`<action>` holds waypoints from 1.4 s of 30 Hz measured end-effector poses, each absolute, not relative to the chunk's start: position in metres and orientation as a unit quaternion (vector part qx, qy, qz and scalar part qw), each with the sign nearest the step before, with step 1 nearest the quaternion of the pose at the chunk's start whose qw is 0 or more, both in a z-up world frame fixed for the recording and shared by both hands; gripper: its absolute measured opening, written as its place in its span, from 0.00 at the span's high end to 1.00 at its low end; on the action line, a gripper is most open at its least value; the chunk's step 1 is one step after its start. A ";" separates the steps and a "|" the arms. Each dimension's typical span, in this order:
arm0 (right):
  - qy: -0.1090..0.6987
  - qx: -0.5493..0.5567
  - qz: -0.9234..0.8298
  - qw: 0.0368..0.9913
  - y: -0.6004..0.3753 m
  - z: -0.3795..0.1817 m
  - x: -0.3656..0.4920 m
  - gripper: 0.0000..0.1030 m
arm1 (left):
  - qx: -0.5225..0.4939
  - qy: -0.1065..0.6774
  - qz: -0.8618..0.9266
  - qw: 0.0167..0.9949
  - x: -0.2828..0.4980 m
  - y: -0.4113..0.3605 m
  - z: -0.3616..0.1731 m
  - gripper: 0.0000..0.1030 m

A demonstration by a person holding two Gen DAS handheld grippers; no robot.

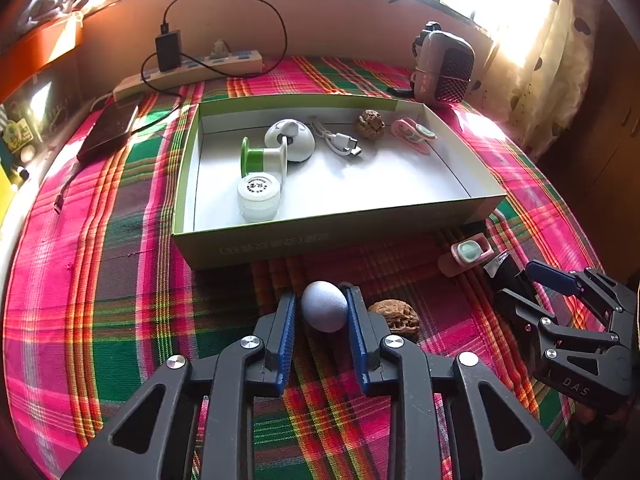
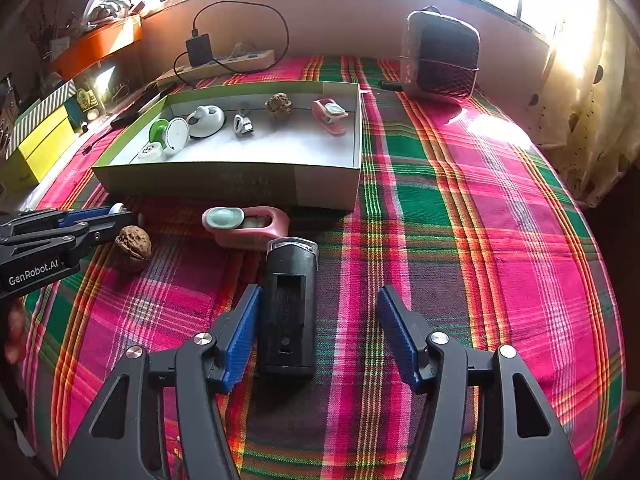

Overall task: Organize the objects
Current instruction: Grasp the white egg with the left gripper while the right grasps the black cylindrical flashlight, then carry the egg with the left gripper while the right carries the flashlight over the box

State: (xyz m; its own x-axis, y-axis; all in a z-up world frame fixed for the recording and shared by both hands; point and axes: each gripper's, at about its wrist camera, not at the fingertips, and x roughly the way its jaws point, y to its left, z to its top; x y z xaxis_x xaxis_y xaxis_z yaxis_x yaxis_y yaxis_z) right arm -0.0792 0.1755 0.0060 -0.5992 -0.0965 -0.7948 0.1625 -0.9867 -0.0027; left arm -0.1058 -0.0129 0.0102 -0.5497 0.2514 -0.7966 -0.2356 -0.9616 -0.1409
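My left gripper [image 1: 322,300] is shut on a pale blue egg-shaped ball [image 1: 325,307] that rests on the plaid cloth in front of the green box [image 1: 320,236]. A walnut [image 1: 394,320] lies just right of it. In the right wrist view my right gripper [image 2: 319,292] stands open around a black oblong device [image 2: 288,308], which lies close against the left pad and well apart from the right pad. A pink clip-like case [image 2: 244,224] lies just beyond the device. At the left edge are the left gripper [image 2: 114,216] and the walnut [image 2: 132,248].
The box [image 2: 240,178] holds a green-and-white spool [image 1: 264,158], a white jar [image 1: 258,198], a white dome [image 1: 292,138], a USB cable [image 1: 340,142], a walnut and a pink case. A mesh-fronted heater [image 2: 440,54], power strip [image 1: 192,70] and power bank [image 1: 108,130] stand behind.
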 end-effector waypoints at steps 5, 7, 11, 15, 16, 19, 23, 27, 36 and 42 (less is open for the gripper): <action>0.037 0.440 -0.894 0.072 0.177 0.007 -0.078 0.49 | -0.453 -0.006 0.881 0.137 -0.104 -0.012 0.010 0.80; 0.038 0.440 -0.894 0.074 0.177 0.007 -0.077 0.54 | -0.452 -0.009 0.881 0.135 -0.104 -0.012 0.010 0.80; 0.039 0.438 -0.895 0.076 0.177 0.008 -0.075 0.61 | -0.452 -0.009 0.882 0.134 -0.103 -0.012 0.010 0.80; 0.040 0.437 -0.895 0.077 0.176 0.008 -0.074 0.72 | -0.451 -0.009 0.882 0.134 -0.103 -0.012 0.010 0.80; 0.041 0.436 -0.896 0.077 0.176 0.008 -0.074 0.72 | -0.452 -0.008 0.882 0.134 -0.103 -0.012 0.010 0.80; 0.042 0.435 -0.896 0.078 0.176 0.008 -0.074 0.72 | -0.451 -0.008 0.882 0.134 -0.103 -0.012 0.010 0.80; 0.043 0.435 -0.896 0.077 0.176 0.007 -0.074 0.72 | -0.452 -0.009 0.882 0.134 -0.102 -0.012 0.010 0.80; 0.044 0.434 -0.896 0.077 0.176 0.007 -0.074 0.72 | -0.451 -0.009 0.882 0.134 -0.102 -0.012 0.010 0.80; 0.049 0.434 -0.896 0.076 0.175 0.008 -0.073 0.72 | -0.451 -0.009 0.883 0.133 -0.102 -0.012 0.010 0.80; 0.052 0.434 -0.897 0.072 0.174 0.009 -0.073 0.72 | -0.450 -0.009 0.883 0.130 -0.101 -0.014 0.011 0.81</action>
State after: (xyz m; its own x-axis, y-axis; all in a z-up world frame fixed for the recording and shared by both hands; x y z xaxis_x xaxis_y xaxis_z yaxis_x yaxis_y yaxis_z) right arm -0.0734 0.1742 0.0092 -0.6129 -0.0846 -0.7856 0.1750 -0.9841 -0.0306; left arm -0.1015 -0.0144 0.0109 -0.5609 0.2387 -0.7927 -0.2221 -0.9658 -0.1336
